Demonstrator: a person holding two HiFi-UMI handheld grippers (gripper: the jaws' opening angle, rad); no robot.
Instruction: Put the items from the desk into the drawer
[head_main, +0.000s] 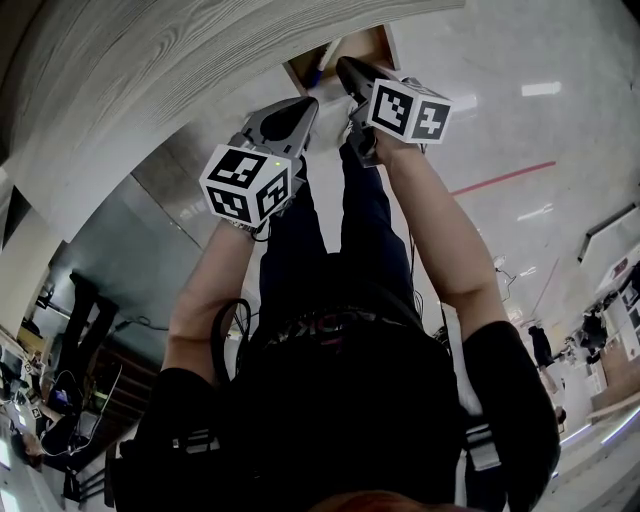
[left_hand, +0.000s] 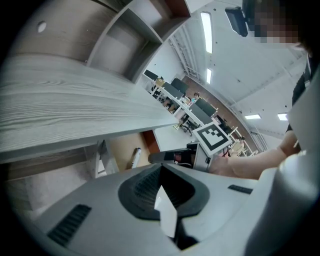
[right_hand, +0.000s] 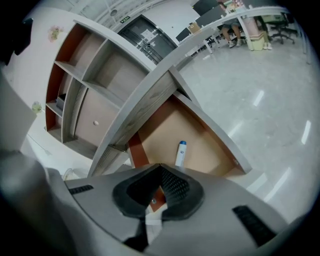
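Observation:
The wooden drawer (right_hand: 210, 150) stands open under the grey desk top (right_hand: 145, 105). Inside it lies a white marker with a blue cap (right_hand: 180, 153), also showing as the marker (left_hand: 135, 156) in the left gripper view. My right gripper (right_hand: 160, 167) hovers just above the drawer's near side, shut, with nothing between its pads. My left gripper (left_hand: 160, 165) is beside it, further from the drawer, and its jaws are also closed and empty. In the head view the left gripper (head_main: 303, 108) and right gripper (head_main: 345, 68) point side by side at the drawer (head_main: 350, 48).
The desk top (left_hand: 60, 110) overhangs the drawer on the left. Open shelving (right_hand: 75, 80) rises behind the desk. Glossy floor (right_hand: 270, 95) spreads to the right of the drawer. The person's legs (head_main: 330, 240) stand directly below the grippers.

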